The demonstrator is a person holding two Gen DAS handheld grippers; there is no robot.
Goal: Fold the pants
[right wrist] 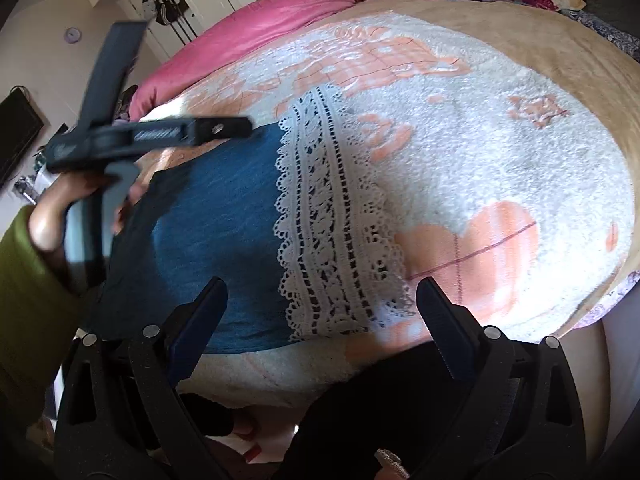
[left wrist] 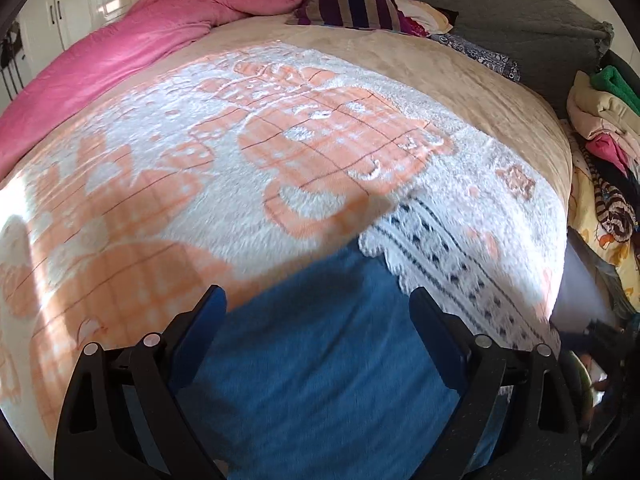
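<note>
The blue pants [right wrist: 208,216] are lying flat on the bed's peach-and-white fleece blanket [right wrist: 500,168], near the bed's front edge, their white lace hem band [right wrist: 332,216] running across the fabric on the right side. The left tongs [left wrist: 318,304] are hovering over the blue cloth with both jaws spread wide and nothing between them; from the right wrist view the same tool is showing at the pants' left edge, gripped by the person's left hand [right wrist: 56,208] in a green sleeve. The right tongs [right wrist: 322,296] are also standing wide open, poised above the lace end at the bed's front edge, gripping nothing. Up at the far side of the bed a pink comforter [left wrist: 160,32] is lying bunched, beside a striped pillow [left wrist: 352,0], and a pile of clothes [left wrist: 604,120] is sitting off the right edge.
</note>
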